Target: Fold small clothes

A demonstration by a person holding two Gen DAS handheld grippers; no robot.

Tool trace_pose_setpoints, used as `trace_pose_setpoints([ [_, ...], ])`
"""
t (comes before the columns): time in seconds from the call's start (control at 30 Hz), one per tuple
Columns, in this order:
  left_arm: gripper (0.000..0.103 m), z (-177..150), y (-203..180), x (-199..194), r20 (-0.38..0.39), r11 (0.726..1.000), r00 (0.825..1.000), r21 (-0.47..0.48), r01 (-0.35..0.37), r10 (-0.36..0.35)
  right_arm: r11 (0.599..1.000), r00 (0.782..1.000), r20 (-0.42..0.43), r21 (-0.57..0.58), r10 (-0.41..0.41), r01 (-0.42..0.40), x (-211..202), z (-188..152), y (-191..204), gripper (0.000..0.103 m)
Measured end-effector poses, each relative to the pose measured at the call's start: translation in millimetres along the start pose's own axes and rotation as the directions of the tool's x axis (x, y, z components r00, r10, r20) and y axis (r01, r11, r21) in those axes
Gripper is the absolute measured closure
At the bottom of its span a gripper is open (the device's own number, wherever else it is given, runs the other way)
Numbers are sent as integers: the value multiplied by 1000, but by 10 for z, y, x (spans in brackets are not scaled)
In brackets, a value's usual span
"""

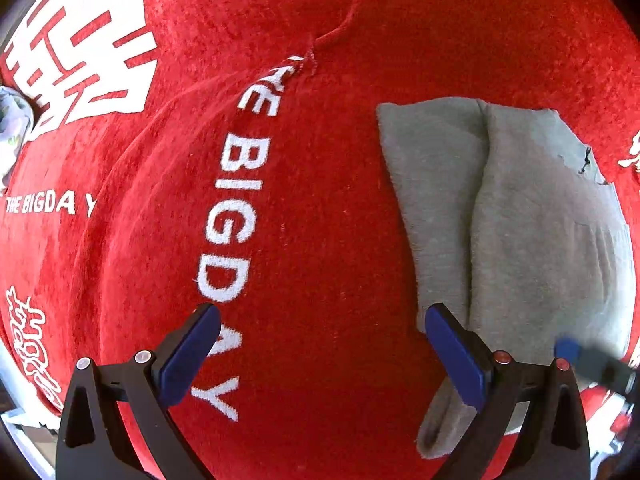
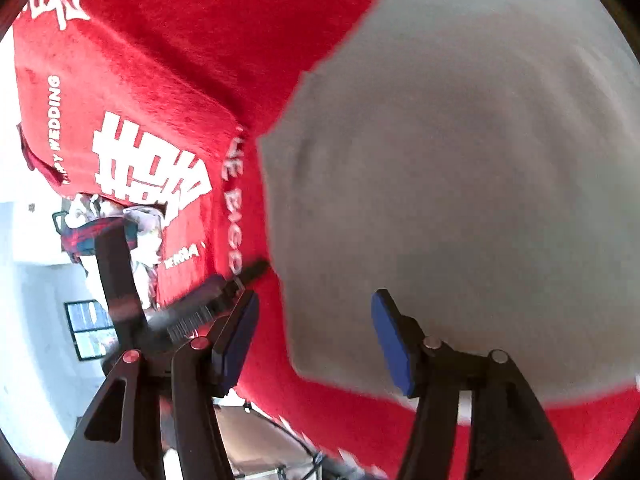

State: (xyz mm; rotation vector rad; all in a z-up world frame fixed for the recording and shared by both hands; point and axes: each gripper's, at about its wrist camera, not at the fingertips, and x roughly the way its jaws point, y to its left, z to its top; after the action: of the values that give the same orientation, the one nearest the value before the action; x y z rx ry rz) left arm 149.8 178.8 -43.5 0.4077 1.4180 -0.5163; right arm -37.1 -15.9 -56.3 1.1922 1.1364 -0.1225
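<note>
Grey knit garment [image 1: 516, 216], already doubled lengthwise into a long strip, lies flat on the red plush cloth [image 1: 340, 240] that covers the bench. The left gripper [image 1: 322, 354] points straight down with its jaws wide and nothing between them; the garment lies just to its right, its near end passing under the right-hand finger [image 1: 456, 356]. Whether that finger presses the fabric cannot be told. In the right wrist view the right gripper [image 2: 316, 340] is tilted downward, its jaws partly open and empty, and the same garment [image 2: 460, 184] fills the field ahead and to its right, with one blue pad [image 2: 390, 342] over its near edge and the other pad [image 2: 238, 340] over bare red cloth.

The step in hand appears to be taking up one end of the strip for the next fold. To do it well, each gripper should probably close on both layers together near a corner of the same short edge, so the strip lifts evenly. The plush nap may drag the knit, so a clear lift before carrying across would likely keep the lower layer from creeping. White lettering [image 1: 236, 208] lies directly ahead of the left gripper.
</note>
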Motion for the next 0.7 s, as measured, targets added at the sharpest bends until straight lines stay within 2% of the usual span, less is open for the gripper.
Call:
trace_pose_setpoints([
  [0.17,1,14,-119,1,-2,1000,1000,20,6,-6,993,1000,17,119,1,-3,-256,-316,-445,40],
  [0.3,1,29,-202,9,-4,999,999,30,32,-32,962,995,82,262,58,-78,-303,-482,-732,40],
  [0.37,1,42,-184,-2,-11,996,996,0,93,-93,936,987,122,325,101,-135,-266,-539,-839,40],
  [0.43,1,76,-124,15,-21,982,983,-61,180,-182,911,977,166,367,133,-187,-205,-561,-899,40],
  [0.53,1,116,-62,52,-25,968,972,-100,229,-232,875,956,228,406,184,-265,-64,-523,-898,38],
  [0.6,1,146,-59,81,-30,966,969,-100,240,-244,862,946,249,411,206,-296,17,-466,-851,38],
  [0.7,1,176,-91,125,-49,952,955,-105,286,-292,837,932,272,427,240,-340,105,-390,-818,38],
])
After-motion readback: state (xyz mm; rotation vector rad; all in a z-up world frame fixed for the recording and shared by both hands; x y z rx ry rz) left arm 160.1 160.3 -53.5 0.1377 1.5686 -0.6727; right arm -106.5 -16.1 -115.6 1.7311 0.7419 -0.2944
